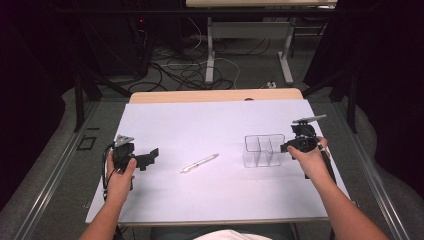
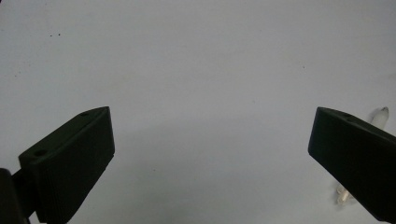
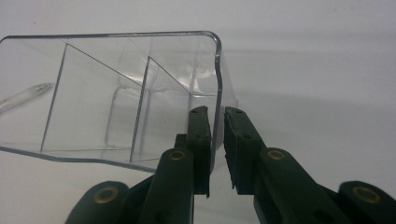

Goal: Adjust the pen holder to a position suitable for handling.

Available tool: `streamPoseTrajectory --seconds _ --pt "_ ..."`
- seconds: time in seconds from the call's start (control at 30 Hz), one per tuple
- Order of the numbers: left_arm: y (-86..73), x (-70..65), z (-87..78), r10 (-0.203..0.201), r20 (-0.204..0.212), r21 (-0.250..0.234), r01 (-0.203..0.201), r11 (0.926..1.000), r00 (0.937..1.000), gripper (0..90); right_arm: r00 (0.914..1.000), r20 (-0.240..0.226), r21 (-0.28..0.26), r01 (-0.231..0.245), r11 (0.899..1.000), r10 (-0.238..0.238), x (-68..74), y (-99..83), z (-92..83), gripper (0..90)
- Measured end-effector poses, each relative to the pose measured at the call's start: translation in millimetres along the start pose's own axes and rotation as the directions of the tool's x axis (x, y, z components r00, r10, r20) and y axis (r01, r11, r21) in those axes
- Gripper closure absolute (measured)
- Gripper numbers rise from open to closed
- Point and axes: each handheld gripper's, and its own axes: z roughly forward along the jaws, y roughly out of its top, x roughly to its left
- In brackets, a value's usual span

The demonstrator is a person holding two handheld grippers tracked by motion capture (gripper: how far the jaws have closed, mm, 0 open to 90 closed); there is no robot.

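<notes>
Right now the right gripper point(image 3: 216, 140) straddles the near end wall of the clear divided organizer point(image 3: 116, 93); the jaws stand either side of the wall w/ a sliver of gap showing, so not clamping it. The organizer sits on the white table sheet point(image 1: 200, 190), right side. Risk: thin slick plastic, so a pinch at one edge could let it pivot or slip out when lifted. The left gripper point(image 2: 210, 154) is wide open, nothing in it, w/ the pen point(image 1: 199, 163) just beside one jaw; a careless sweep could roll it off.
</notes>
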Motion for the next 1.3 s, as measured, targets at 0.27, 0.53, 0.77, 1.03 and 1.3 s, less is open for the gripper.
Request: streamPoseTrajectory --seconds 0.27,0.53,0.77,1.03,1.3 --pt "0.3 0.2 -0.4 0.003 0.004 0.009 -0.003 1.0000 1.0000 0.4 0.9999 -0.013 -0.005 -0.010 1.000 0.009 1.5 -3.1 -0.6 78.7" --pt "0.2 0.2 -0.4 0.010 0.010 0.011 -0.010 0.9999 0.9999 0.4 0.9966 -0.077 -0.048 -0.031 0.998 0.028 -3.8 -6.0 -3.6 71.2" --pt "-0.3 -1.0 0.2 0.012 0.008 0.013 -0.012 0.9998 0.9999 0.4 0.9930 -0.112 -0.123 0.023 0.992 -0.037 -1.2 -12.5 -8.0 58.9" --pt "-0.8 -2.2 1.2 0.011 0.015 0.009 -0.012 0.9999 0.9998 0.4 0.9880 -0.086 -0.195 0.110 0.975 -0.128 6.2 -21.2 -8.9 47.5" --pt "0.1 -4.0 -0.3 0.027 0.024 0.001 -0.027 0.9996 0.9993 0.4 0.9720 -0.070 -0.284 0.196 0.939 -0.224 3.8 -25.2 -18.0 38.7"
